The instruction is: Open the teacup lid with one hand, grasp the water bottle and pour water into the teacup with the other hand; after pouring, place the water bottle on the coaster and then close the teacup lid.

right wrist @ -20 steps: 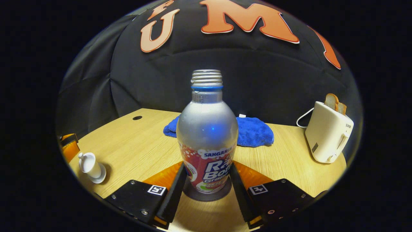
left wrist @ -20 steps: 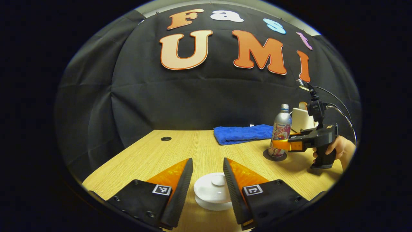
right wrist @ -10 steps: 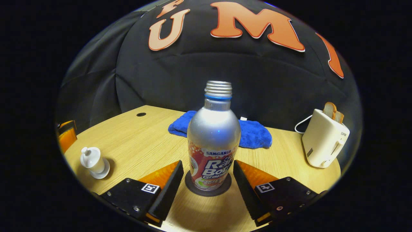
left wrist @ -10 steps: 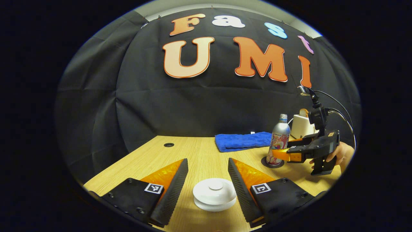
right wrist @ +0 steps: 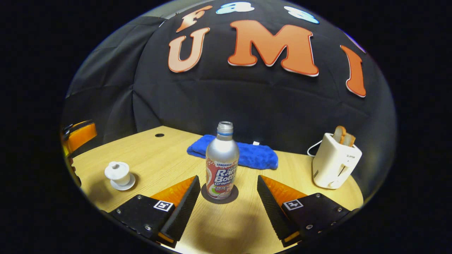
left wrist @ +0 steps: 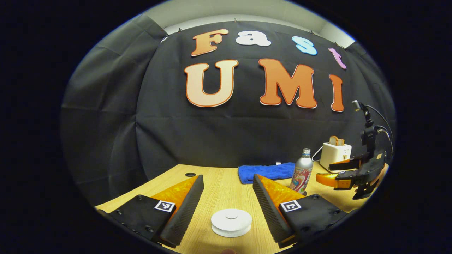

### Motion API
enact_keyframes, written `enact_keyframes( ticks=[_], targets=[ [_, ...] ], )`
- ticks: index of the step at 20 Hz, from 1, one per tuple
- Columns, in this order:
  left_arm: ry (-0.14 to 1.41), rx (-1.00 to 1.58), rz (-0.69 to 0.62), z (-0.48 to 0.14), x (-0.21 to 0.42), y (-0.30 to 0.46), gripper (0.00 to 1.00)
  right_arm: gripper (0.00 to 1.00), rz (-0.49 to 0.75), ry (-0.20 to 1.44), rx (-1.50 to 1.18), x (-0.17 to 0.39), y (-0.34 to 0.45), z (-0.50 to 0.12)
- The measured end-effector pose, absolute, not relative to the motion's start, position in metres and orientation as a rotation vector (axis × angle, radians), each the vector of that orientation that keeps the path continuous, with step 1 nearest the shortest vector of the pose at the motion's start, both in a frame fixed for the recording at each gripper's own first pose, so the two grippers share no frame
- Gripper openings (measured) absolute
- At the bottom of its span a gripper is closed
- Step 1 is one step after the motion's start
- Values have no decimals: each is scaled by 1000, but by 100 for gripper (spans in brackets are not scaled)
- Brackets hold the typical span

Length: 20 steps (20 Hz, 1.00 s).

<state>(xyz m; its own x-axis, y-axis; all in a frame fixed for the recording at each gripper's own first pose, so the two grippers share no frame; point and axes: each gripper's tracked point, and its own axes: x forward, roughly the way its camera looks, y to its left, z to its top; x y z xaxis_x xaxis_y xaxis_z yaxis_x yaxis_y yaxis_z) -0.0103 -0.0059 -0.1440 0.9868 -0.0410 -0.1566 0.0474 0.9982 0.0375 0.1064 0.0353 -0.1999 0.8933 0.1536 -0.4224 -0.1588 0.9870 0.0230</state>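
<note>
Spread wide, both sets of jaws are seen drawn back from their objects since 1 second earlier: the teacup (right wrist: 119, 175) sits lidded on the table (right wrist: 166, 151), the water bottle (right wrist: 221, 164) is left upright on the coaster (right wrist: 231, 195); right gripper (right wrist: 226, 197) and left gripper (left wrist: 228, 195) hold nothing, so the task is judged complete

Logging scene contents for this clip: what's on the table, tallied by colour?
White: 2, the lidded teacup on its saucer and the toaster
Blue: 1, the folded towel
Silver: 1, the water bottle
Dark: 1, the coaster under the bottle
Total: 5
</note>
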Motion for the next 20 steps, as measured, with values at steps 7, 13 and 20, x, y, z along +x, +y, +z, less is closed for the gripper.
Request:
enact_keyframes(
  ticks=[7,13,20],
  targets=[
    [111,43,-53,-105,-13,-23,99,97,97,256,-23,70,3,-110],
    [75,37,-42,-72,-20,-26,92,96,55,138,-35,43,-12,-49],
    [30,40,-33,-39,-25,-26,99,96,-7,76,-56,29,-23,-15]
  ],
)
